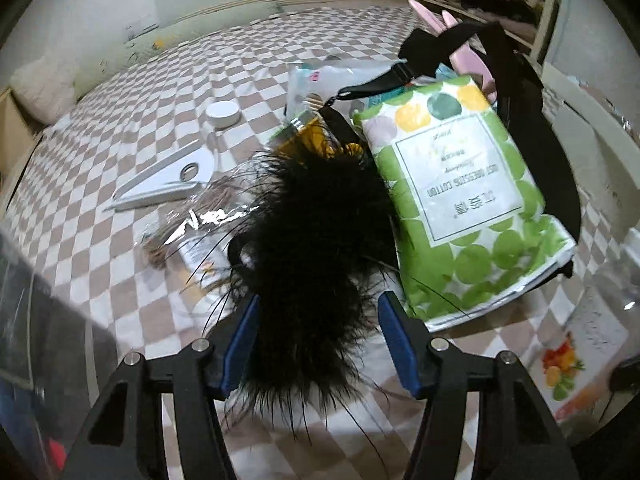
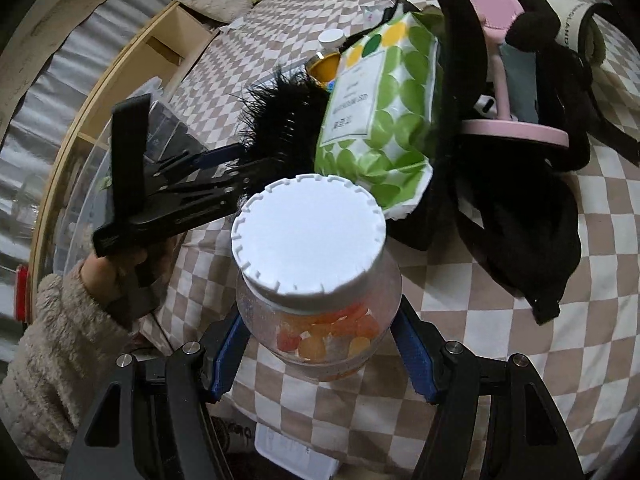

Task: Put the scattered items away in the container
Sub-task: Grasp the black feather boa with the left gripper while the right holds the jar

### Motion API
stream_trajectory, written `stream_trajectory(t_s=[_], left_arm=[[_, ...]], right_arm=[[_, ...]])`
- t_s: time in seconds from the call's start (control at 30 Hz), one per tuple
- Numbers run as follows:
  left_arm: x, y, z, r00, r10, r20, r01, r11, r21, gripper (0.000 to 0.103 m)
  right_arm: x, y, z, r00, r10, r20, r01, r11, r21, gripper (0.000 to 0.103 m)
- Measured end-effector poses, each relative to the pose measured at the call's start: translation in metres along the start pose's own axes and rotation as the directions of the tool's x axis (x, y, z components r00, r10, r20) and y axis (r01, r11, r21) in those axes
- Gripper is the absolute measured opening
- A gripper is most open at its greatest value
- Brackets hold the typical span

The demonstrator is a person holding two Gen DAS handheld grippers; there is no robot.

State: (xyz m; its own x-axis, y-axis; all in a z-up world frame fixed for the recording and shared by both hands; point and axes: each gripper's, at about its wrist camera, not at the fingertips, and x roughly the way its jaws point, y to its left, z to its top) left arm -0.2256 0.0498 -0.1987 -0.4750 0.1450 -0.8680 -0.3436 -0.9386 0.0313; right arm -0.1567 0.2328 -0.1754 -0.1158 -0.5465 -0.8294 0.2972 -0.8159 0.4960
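Scattered items lie on a checkered bedspread; two are in hand now. Left gripper straddles a black feather tuft, blue pads either side of it w/ fluff filling the gap. Can't tell if the pads really bite yet or just brush the feathers. Right gripper holds a clear jar of orange & yellow sweets w/ a white ribbed lid, jaws fairly wide, pads on the jar's sides.

Step in hand, as I judge it: pick-up phase. Jar is gripped, tuft is being taken. The container is prob. the clear plastic bin seen at left edge of right wrist view, behind the left gripper & the fleece sleeve; not sure.

Next move calls for: firm grip on the tuft low down, not just loose plumes, then lift clear of the green-dotted pack that it touches. Jar needs to stay upright.

Writing: the pack's label reads upside down, "...DRESSING COTTON", plus Chinese characters, too small to read. A roll at far right of right view shows "...LAND". Other stuff left: white lid-like disc, white flat tool, pink stand, black strap bag.
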Motion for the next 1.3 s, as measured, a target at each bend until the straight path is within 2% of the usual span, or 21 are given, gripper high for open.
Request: stream_trajectory(t_s=[0.13,0.23,0.3,0.37,0.4,0.47,0.53,0.67,0.73,0.8,0.83,0.87,0.9,0.93,0.97,1.13,1.2,1.3], left_arm=[[0.015,-0.009,0.002,0.998,0.064,-0.001,-0.064,0.996,0.064,0.065],[0.032,-0.012,0.001,0.993,0.115,-0.028,-0.112,0.988,0.103,0.065],[0.041,-0.012,0.001,0.989,0.135,-0.054,-0.127,0.985,0.119,0.06],[0.043,-0.01,0.002,0.985,0.163,-0.057,-0.155,0.981,0.117,0.047],[0.043,-0.006,0.003,0.987,0.151,-0.06,-0.145,0.985,0.097,0.047],[0.038,0.008,0.007,0.993,0.098,-0.062,-0.097,0.995,0.012,0.036],[0.032,0.019,0.01,0.997,0.054,-0.055,-0.057,0.997,-0.049,0.031],[0.021,0.026,0.008,0.999,0.02,-0.041,-0.024,0.996,-0.086,0.022],[0.021,0.024,0.007,0.999,0.021,-0.045,-0.025,0.996,-0.086,0.022],[0.024,0.019,0.006,0.998,0.039,-0.045,-0.042,0.996,-0.074,0.025],[0.026,0.017,0.006,0.997,0.059,-0.044,-0.061,0.996,-0.063,0.037],[0.028,0.014,0.006,0.997,0.066,-0.047,-0.068,0.997,-0.047,0.053],[0.03,0.009,0.006,0.997,0.068,-0.049,-0.069,0.997,-0.028,0.063],[0.031,0.004,0.006,0.996,0.082,-0.046,-0.082,0.996,-0.014,0.08],[0.033,-0.002,0.007,0.993,0.111,-0.041,-0.111,0.994,0.004,0.09],[0.048,-0.027,0.013,0.98,0.197,-0.013,-0.195,0.976,0.099,0.09],[0.054,-0.032,0.013,0.975,0.221,-0.009,-0.219,0.968,0.12,0.085],[0.068,-0.029,0.013,0.974,0.214,-0.079,-0.204,0.972,0.12,0.085]], right_arm=[[0.002,-0.005,0.0,1.0,-0.009,-0.013,0.01,1.0,0.008,0.07],[0.004,-0.008,0.002,1.0,-0.022,-0.019,0.022,1.0,0.012,0.07],[0.005,-0.009,0.001,0.999,-0.027,-0.024,0.027,1.0,0.014,0.07],[0.006,-0.009,0.001,0.999,-0.032,-0.03,0.033,0.999,0.011,0.07],[0.006,-0.009,0.0,0.999,-0.035,-0.031,0.035,0.999,0.01,0.07],[0.006,-0.009,0.0,0.999,-0.04,-0.031,0.04,0.999,0.008,0.07],[0.005,-0.01,-0.001,0.999,-0.04,-0.027,0.04,0.999,0.01,0.07],[0.005,-0.009,0.0,0.999,-0.039,-0.019,0.039,0.999,0.015,0.07],[0.006,-0.008,-0.001,0.999,-0.04,-0.02,0.04,0.999,0.013,0.07],[0.006,-0.008,-0.002,0.999,-0.042,-0.024,0.042,0.999,0.013,0.07],[0.006,-0.007,-0.003,0.999,-0.044,-0.025,0.044,0.999,0.013,0.07],[0.006,-0.007,-0.004,0.999,-0.045,-0.025,0.045,0.999,0.013,0.07],[0.006,-0.005,-0.001,0.999,-0.045,-0.024,0.046,0.999,0.012,0.07],[0.004,-0.006,-0.001,0.999,-0.045,-0.023,0.045,0.999,0.011,0.07],[0.002,-0.007,-0.001,0.999,-0.045,-0.022,0.046,0.999,0.012,0.07],[-0.003,-0.014,-0.004,0.998,-0.053,-0.019,0.054,0.998,0.023,0.07],[-0.003,-0.016,-0.005,0.998,-0.055,-0.021,0.056,0.998,0.026,0.07],[-0.003,-0.02,-0.006,0.998,-0.057,-0.026,0.058,0.998,0.026,0.07]])
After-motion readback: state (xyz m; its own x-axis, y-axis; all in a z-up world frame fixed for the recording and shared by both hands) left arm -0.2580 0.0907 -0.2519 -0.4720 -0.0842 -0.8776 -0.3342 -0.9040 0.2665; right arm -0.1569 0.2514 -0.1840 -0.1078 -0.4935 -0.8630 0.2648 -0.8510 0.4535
